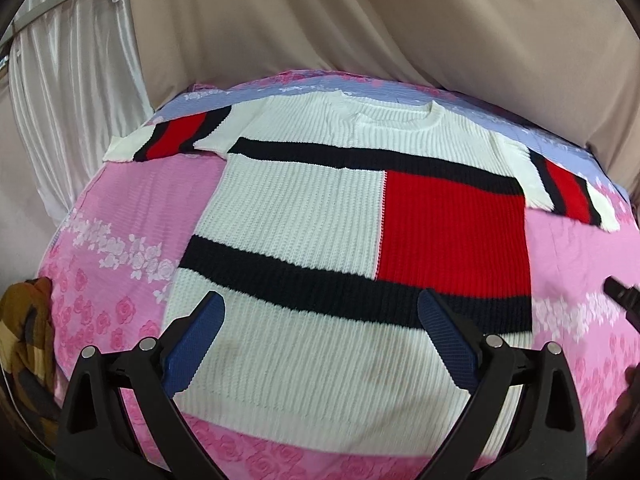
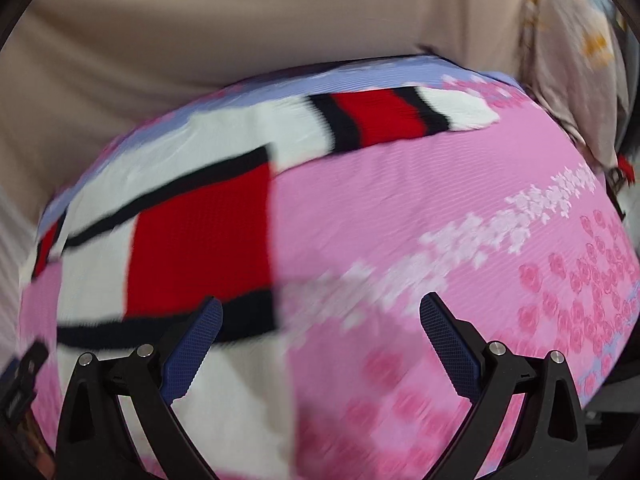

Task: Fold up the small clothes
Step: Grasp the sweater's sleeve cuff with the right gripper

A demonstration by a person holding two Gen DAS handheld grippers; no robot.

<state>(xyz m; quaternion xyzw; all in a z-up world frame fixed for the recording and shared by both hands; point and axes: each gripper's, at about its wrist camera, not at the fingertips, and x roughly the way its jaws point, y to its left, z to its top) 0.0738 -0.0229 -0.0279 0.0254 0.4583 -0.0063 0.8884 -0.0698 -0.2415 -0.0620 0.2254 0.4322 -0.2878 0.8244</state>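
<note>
The white ribbed knit sweater with navy stripes and red blocks (image 1: pixel 320 216) lies flat, sleeves spread, on the pink rose-print bedspread (image 1: pixel 120 208). Left tool (image 1: pixel 322 312) hovers over its hem, jaws apart; right tool (image 2: pixel 320 316), jaws apart, beside it.

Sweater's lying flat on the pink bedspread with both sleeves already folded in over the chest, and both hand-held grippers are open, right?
Not quite. The sleeves are not folded in: the left wrist view shows the sweater flat on the pink bedspread with its left sleeve and right sleeve spread outward. The rest holds: the left hand-held gripper and right hand-held gripper are both open.
</note>
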